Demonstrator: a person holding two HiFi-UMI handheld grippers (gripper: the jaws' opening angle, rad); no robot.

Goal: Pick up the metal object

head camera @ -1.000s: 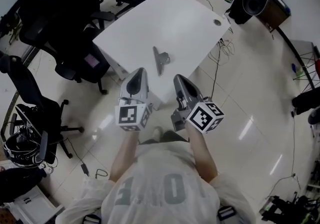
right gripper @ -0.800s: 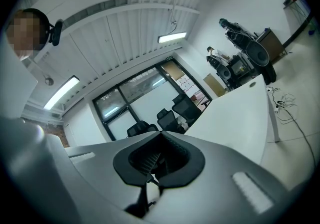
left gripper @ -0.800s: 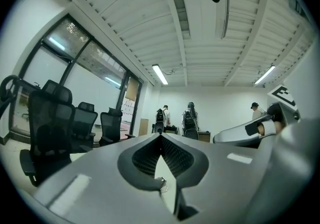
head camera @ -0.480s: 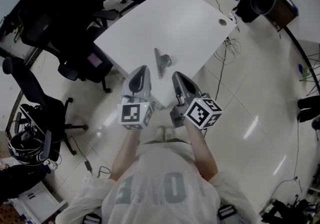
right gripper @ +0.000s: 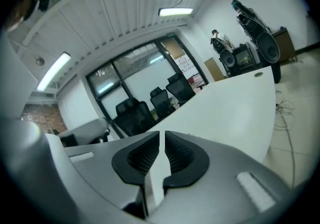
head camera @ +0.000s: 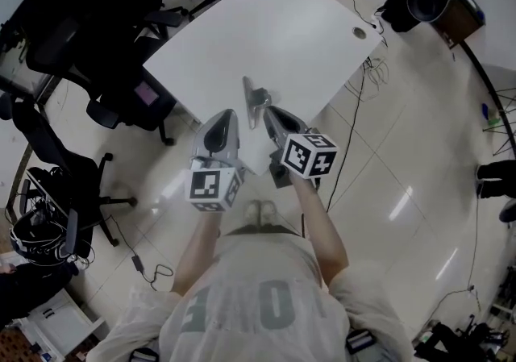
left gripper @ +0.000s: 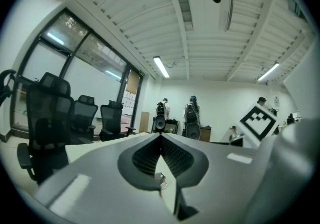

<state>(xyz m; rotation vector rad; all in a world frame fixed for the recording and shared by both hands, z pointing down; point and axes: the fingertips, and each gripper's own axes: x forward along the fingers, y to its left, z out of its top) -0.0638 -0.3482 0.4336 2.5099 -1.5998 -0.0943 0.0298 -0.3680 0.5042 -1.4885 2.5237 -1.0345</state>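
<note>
Fingers first, head view: the right gripper has advanced to just beside the one metal object, centre frame on the single table; the left gripper has barely moved. Left gripper view: jaws together. Right gripper view: jaws opening, nothing between.

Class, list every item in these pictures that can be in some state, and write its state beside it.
Metal object: lying on the white table, not gripped.
Left tongs: jaws together, nothing between them.
Right tongs: jaws just opening, a thin slit, nothing between them.
Office chairs: unoccupied.
</note>
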